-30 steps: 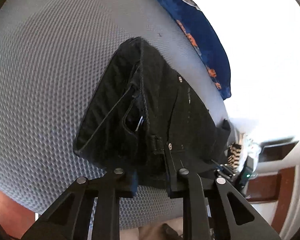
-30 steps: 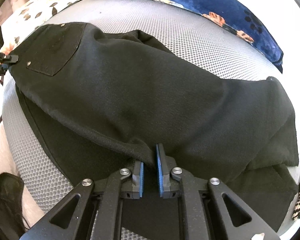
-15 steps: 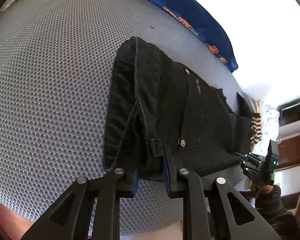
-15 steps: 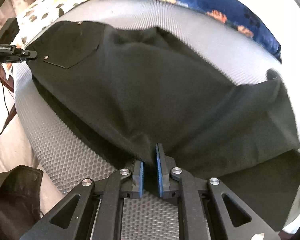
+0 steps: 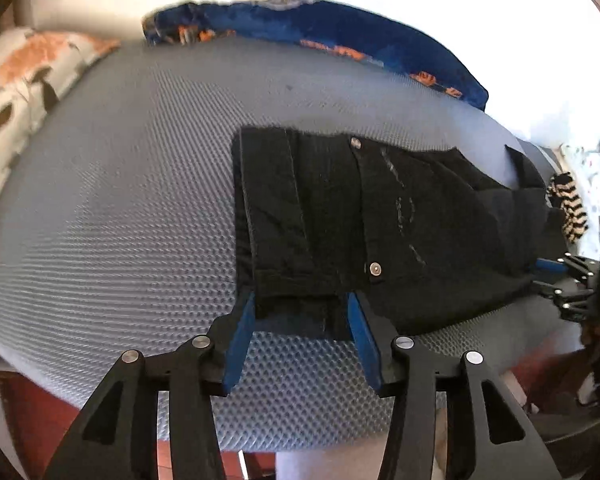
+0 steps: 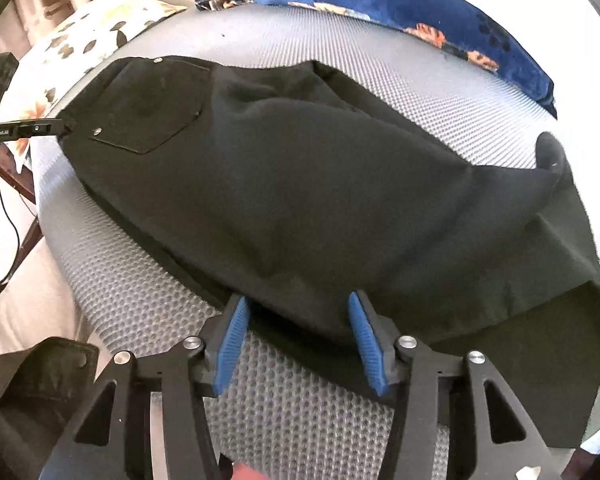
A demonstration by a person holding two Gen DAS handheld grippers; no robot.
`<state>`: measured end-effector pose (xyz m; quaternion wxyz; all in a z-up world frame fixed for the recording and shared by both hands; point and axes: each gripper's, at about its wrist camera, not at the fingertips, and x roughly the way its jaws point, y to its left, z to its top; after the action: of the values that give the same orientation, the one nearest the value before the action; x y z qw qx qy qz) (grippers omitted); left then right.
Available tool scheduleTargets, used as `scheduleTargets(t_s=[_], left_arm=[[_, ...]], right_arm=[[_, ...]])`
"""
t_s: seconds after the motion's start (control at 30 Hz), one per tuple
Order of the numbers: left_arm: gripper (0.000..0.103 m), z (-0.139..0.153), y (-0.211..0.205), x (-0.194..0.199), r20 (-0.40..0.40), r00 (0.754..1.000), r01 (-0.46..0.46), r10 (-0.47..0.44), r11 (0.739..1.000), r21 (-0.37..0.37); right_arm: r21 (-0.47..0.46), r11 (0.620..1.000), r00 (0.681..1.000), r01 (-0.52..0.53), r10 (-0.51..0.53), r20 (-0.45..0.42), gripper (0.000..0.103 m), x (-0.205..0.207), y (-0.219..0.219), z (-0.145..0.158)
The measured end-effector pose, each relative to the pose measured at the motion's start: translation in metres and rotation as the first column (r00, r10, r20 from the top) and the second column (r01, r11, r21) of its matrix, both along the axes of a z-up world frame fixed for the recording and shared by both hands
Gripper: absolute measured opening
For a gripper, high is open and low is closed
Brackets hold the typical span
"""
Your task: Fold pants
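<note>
Pants (image 5: 380,224) lay folded lengthwise across the frame's middle, so we held left tongs (image 5: 302,336) and right tongs (image 6: 296,336) wide apart, gripping nothing.

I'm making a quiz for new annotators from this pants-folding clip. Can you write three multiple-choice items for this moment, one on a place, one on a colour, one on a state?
1. Where does the blue blanket lie?
A. along the far edge of the grey mat
B. under the pants
C. on the floor

2. What colour are the gripper finger pads?
A. red
B. blue
C. white

3. How do the two grippers stand?
A. both shut on cloth
B. one open, one shut
C. both open

Key: 1 A, the blue blanket runs beyond the grey mat, apart from the black pants. 2 B, the pads on each finger show blue. 3 C, the left gripper and the right gripper each have a wide gap between the fingers, with the pants' near edge lying loose in it.
</note>
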<state>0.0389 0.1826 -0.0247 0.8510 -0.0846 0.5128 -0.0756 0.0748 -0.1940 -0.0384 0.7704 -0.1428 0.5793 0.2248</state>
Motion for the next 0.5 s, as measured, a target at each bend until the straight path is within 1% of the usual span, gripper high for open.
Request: scheduleTargets(t_s=[0.03,0.07,0.13,0.2,0.27,0.3,0.33,0.37,0.4,0.43,0.5], left_arm=[[0.049,0.003,0.003,-0.008,0.032,0.999,0.002,-0.003,1.000,0.024],[0.049,0.015,-0.005,-0.015,0.095,0.995,0.011,-0.018,0.997,0.074],[0.049,0.029,-0.023,-0.020,0.178,0.981,0.048,-0.073,0.989,0.140],[0.049,0.037,-0.050,-0.021,0.225,0.963,0.112,-0.146,0.981,0.157],[0.049,0.038,-0.088,-0.016,0.234,0.938,0.228,-0.255,0.964,0.137],[0.049,0.037,-0.104,-0.016,0.236,0.927,0.266,-0.290,0.955,0.130],[0.049,0.034,-0.118,-0.016,0.234,0.917,0.300,-0.323,0.945,0.126],[0.049,0.029,-0.141,-0.013,0.225,0.900,0.354,-0.373,0.928,0.120],[0.049,0.029,-0.154,-0.013,0.219,0.892,0.380,-0.396,0.918,0.113],[0.049,0.023,-0.176,-0.010,0.209,0.873,0.429,-0.440,0.898,0.097],[0.049,0.014,-0.210,-0.009,0.205,0.841,0.494,-0.501,0.865,0.088]], right_arm=[[0.011,1.000,1.000,0.004,-0.004,0.009,0.049,-0.002,-0.003,0.005],[0.038,0.999,1.000,0.014,-0.015,0.016,0.049,-0.005,-0.008,0.012],[0.093,0.994,0.998,0.056,-0.059,0.029,0.049,-0.007,-0.023,0.025],[0.139,0.983,0.990,0.122,-0.129,0.048,0.049,-0.007,-0.042,0.037],[0.179,0.967,0.979,0.183,-0.195,0.052,0.049,-0.004,-0.061,0.045],[0.195,0.955,0.970,0.223,-0.238,0.056,0.049,-0.001,-0.073,0.049],[0.221,0.935,0.954,0.276,-0.294,0.054,0.049,0.002,-0.089,0.053],[0.236,0.924,0.946,0.301,-0.321,0.049,0.049,0.006,-0.097,0.055],[0.263,0.898,0.927,0.352,-0.374,0.036,0.049,0.010,-0.111,0.057],[0.281,0.877,0.911,0.390,-0.413,0.023,0.050,0.013,-0.123,0.058],[0.312,0.842,0.887,0.441,-0.463,-0.005,0.050,0.021,-0.140,0.058]])
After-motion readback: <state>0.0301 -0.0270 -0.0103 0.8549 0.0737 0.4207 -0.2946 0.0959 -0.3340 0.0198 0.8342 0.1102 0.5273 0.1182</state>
